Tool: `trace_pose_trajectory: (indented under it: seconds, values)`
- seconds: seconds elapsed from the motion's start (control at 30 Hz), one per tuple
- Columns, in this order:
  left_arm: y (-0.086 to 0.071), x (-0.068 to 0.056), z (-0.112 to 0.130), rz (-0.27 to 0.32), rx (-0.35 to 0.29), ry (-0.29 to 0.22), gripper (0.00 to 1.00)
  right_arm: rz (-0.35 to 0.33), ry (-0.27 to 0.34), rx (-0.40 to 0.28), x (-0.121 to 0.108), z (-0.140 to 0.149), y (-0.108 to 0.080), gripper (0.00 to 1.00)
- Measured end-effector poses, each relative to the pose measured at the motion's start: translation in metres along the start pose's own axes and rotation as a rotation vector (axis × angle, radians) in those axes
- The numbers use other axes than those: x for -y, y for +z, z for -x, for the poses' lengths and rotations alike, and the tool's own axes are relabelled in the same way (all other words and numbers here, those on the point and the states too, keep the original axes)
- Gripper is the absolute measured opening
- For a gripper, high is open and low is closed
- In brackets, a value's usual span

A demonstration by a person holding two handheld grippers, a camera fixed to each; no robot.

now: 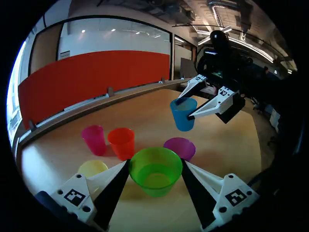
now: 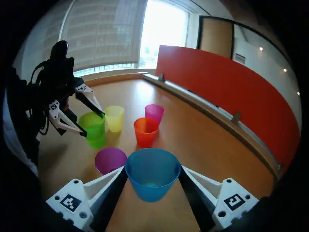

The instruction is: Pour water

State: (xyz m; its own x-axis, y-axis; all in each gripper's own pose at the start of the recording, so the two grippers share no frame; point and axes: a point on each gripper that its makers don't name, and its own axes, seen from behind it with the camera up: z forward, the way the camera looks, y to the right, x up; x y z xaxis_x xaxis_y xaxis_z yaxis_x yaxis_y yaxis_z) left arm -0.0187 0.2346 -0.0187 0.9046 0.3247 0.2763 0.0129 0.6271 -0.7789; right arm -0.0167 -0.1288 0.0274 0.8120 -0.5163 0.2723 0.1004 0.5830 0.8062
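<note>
Green cup (image 1: 155, 174) sits pinched between left fingers (image 1: 98, 181), blue cup (image 2: 152, 176) between right fingers (image 2: 98, 185).

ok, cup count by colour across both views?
green cup: 1
blue cup: 1
orange cup: 1
pink cup: 1
yellow cup: 1
purple cup: 1
Total: 6 cups

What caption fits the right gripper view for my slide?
Right hand-held gripper holds a blue cup; left hand-held gripper grips a green cup beside yellow cup, orange cup, pink cup, purple cup.
</note>
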Motion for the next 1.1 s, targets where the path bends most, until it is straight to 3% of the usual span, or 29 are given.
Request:
trace_pose_trajectory:
  seconds: [0.67, 1.1]
  values:
    - [0.005, -0.009, 0.039, 0.006, 0.045, -0.019, 0.91, -0.018, 0.021, 0.039, 0.011, 0.035, 0.009, 0.93]
    - [0.008, -0.016, 0.050, 0.000, 0.049, 0.034, 0.90, -0.026, 0.026, 0.044, 0.018, 0.042, 0.011, 0.93]
